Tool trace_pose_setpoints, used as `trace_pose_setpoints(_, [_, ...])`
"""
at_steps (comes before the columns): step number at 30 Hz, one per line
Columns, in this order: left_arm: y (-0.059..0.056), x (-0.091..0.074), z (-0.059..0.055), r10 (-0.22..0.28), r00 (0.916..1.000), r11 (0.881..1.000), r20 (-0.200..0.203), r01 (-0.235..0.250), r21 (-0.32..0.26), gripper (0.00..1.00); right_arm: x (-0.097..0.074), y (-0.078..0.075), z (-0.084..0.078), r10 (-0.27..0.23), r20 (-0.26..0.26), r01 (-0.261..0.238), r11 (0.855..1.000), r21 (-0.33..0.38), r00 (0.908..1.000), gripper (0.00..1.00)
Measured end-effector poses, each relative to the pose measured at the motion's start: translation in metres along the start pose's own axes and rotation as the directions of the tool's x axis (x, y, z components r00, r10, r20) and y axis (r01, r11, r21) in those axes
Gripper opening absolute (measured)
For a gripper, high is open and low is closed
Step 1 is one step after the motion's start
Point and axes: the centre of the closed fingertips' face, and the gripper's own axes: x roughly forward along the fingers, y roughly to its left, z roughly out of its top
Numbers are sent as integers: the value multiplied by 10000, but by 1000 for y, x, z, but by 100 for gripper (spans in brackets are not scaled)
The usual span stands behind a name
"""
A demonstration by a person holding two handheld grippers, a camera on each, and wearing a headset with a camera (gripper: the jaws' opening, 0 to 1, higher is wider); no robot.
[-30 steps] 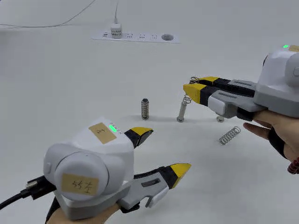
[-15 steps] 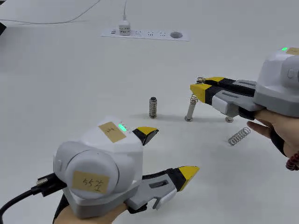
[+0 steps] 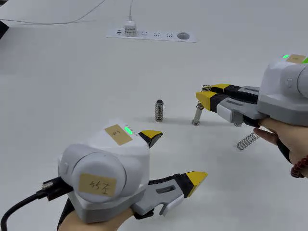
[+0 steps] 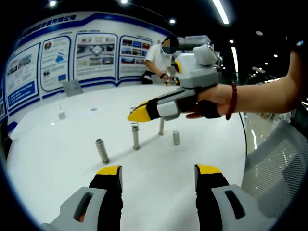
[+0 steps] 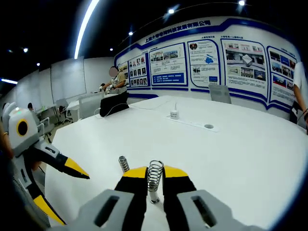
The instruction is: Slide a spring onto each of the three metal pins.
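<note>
Now, your left gripper (image 3: 179, 155) has its jaws apart. Your right gripper (image 3: 204, 94) pinches a spring (image 5: 154, 175) in its jaws, atop the middle pin (image 3: 197, 115). It looks light and bendy, so hold its sides softly. A loose spring (image 3: 248, 140) lies on the tabletop (image 3: 72, 86).

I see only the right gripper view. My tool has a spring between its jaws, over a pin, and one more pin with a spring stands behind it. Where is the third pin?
Observer: In the head view the third pin stands to the right of the middle pin, the one that carries your spring. The right tool hides its top, and the part that shows is bare.
Operator: Is a spring left for it?
Observer: Yes, a loose spring lies on its side on the table, on the near side of the third pin.
Operator: And the other tool?
Observer: The left tool is open and holds nothing.
</note>
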Motion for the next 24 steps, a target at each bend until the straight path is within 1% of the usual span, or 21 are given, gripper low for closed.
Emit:
trace_pose_setpoints(4, [2,0,0,74,10000,10000,-11,-74,-36,62,1,1,-4,-36,-148,34,9999,-133,9999,12])
trace_pose_setpoints(11, [5,-1,0,144,9999,9998,16,-144,-125,62,2,3,-3,-81,-137,76,9995,-319,9999,12])
trace_pose_setpoints(15, [6,-2,1,200,9998,9997,37,-199,-160,62,2,4,-4,-144,-197,132,9982,-592,9997,12])
trace_pose_setpoints(20, [6,-2,1,208,9997,9996,96,-206,-196,62,3,6,-10,-181,-440,147,9969,-779,9989,12])
trace_pose_setpoints(24, [6,-3,1,206,9997,9996,91,-204,-182,62,5,6,-14,-187,-536,148,9972,-736,9984,12])
